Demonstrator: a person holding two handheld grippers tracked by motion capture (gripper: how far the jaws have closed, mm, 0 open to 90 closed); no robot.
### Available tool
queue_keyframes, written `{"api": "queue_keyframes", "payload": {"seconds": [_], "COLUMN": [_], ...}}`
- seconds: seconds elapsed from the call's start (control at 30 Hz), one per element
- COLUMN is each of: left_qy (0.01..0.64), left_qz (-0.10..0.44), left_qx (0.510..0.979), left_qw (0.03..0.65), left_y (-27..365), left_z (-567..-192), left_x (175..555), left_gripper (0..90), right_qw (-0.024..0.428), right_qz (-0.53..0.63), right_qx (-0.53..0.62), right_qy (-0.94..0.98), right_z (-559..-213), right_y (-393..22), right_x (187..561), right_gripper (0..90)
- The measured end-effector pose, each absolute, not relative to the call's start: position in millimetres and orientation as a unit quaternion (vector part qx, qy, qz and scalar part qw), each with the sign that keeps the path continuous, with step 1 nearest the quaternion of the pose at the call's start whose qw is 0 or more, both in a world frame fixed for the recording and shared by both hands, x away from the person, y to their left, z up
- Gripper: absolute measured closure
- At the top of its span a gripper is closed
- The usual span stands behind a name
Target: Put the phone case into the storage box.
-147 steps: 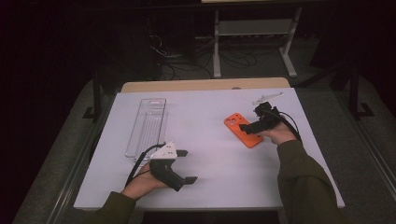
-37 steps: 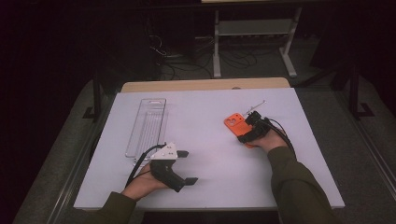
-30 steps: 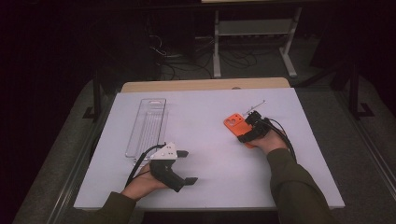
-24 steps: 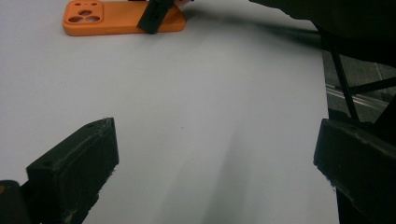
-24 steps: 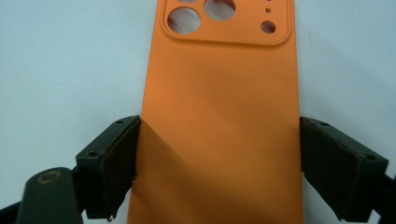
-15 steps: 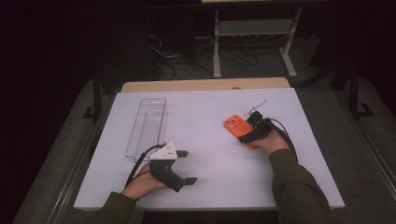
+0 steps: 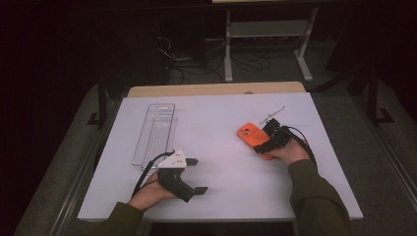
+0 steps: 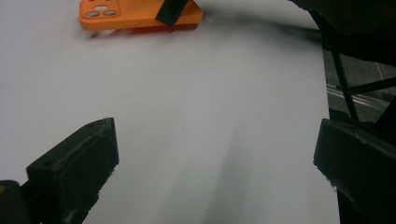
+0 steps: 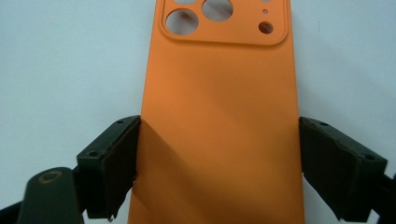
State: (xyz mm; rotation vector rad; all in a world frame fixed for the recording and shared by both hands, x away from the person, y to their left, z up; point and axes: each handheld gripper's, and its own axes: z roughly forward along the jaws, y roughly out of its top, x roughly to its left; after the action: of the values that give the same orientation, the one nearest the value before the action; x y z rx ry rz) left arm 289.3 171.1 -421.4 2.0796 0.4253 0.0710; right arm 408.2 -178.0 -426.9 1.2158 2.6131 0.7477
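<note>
Dark room; white table [image 7: 216,118]; metal shelf rack [image 7: 268,29] behind.

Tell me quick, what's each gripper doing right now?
Left gripper: open, holding nothing.
Right gripper: closed across the orange phone case, one jaw on each long edge.

One orange phone case [image 7: 252,138], one clear tray [image 7: 156,129], two tongs.

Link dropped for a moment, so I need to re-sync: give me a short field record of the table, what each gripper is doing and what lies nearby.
surface: white table top
work item: orange phone case, flat, camera cutouts at its far end
right gripper: jaws against both long edges of the case
left gripper: jaws wide open, nothing between them, near the front edge
other items: clear plastic tray at left; thin pale tool beyond the case
</note>
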Motion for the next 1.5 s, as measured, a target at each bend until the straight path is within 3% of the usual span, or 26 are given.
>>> {"api": "queue_keyframes", "payload": {"seconds": [0.77,1.5], "left_qy": [0.178,0.182], "left_qz": [0.031,0.032], "left_qx": [0.854,0.852], "left_qw": [0.489,0.49], "left_y": [171.7,173.8], "left_z": [-421.9,-421.8], "left_x": [290.1,290.2], "left_gripper": [0.0,0.0], "right_qw": [0.086,0.067], "right_qz": [0.265,0.281], "right_qx": [0.373,0.314], "right_qy": [0.885,0.904], "right_z": [-405.4,-400.7], "right_y": [-192.6,-177.1], "right_x": [380.2,371.9], "right_gripper": [15.4,15.4]}}
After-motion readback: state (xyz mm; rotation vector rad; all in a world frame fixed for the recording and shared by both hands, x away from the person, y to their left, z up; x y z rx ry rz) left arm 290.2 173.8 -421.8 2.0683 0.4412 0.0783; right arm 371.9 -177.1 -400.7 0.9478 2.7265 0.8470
